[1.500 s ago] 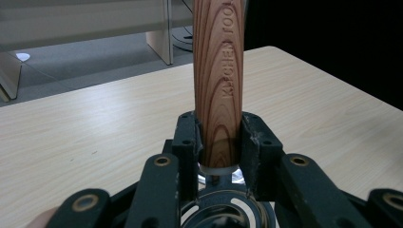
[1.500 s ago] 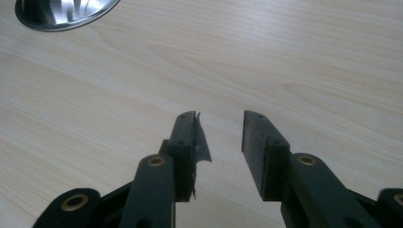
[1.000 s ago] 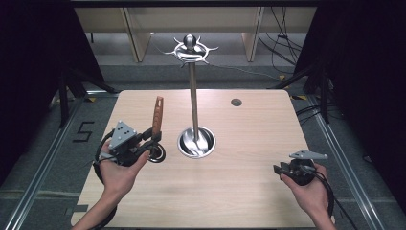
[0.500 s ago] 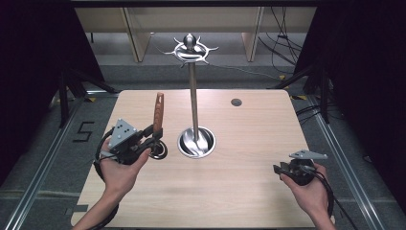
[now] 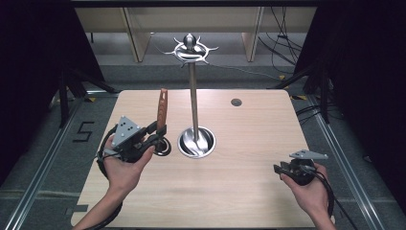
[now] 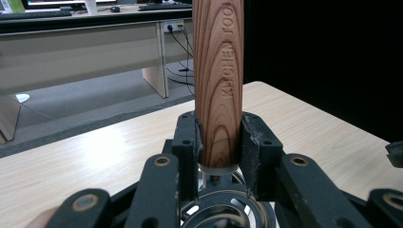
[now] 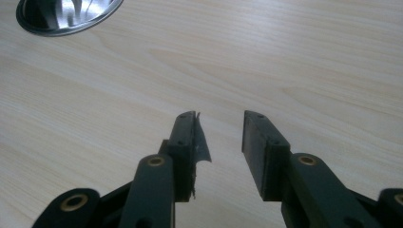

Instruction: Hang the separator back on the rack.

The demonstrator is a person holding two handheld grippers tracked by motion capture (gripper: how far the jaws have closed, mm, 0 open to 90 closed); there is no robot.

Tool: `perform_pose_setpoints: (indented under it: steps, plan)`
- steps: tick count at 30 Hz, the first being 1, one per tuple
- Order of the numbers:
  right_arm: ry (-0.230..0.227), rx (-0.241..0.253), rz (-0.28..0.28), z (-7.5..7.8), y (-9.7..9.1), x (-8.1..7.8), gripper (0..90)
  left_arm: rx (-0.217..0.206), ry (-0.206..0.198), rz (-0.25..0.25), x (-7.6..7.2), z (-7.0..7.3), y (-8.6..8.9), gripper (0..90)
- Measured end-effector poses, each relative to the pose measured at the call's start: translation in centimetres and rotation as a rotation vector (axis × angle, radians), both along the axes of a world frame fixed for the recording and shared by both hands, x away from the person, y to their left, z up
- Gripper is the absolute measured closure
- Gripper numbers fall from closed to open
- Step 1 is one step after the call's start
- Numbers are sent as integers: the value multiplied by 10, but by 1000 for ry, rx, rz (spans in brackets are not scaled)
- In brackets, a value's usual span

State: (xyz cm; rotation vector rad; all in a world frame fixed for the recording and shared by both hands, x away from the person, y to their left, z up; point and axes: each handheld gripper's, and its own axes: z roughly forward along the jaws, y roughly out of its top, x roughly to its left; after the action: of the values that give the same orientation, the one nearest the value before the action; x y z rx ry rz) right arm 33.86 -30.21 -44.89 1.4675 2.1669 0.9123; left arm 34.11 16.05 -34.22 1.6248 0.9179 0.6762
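A pale wooden worktop (image 5: pixel 230 191) carried a metal stand (image 5: pixel 195 139). The left tongs (image 6: pixel 219 142) pinched a wooden utensil handle (image 6: pixel 218 80) upright beside the stand's base; the right tongs (image 7: pixel 219 124) hung spread over bare wood.

Your left hand (image 5: pixel 125 165) holds the left gripper (image 5: pixel 154 136) with jaws clamped tight, pointing forward. Your right hand (image 5: pixel 306 189) holds the right gripper (image 5: pixel 277 168) low, jaws parted, pointing leftward.
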Motion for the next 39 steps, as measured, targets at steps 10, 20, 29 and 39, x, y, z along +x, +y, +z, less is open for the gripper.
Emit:
perform_pose_setpoints:
  steps: [10, 20, 29, 39]
  plan:
    - [-19, 7, -4, 0, 0, 1, 660, -3, -9, -5, 1, 4, -3, 694]
    - [-52, -26, 45, -3, -3, 4, 658, 1, -24, -15, 3, 10, -9, 694]
    - [-12, 14, -23, 0, 1, 0, 658, -2, -42, -26, 4, 16, -16, 694]
    - [-5, 2, -3, 0, -2, 1, 658, -17, -49, -22, 6, 19, -19, 693]
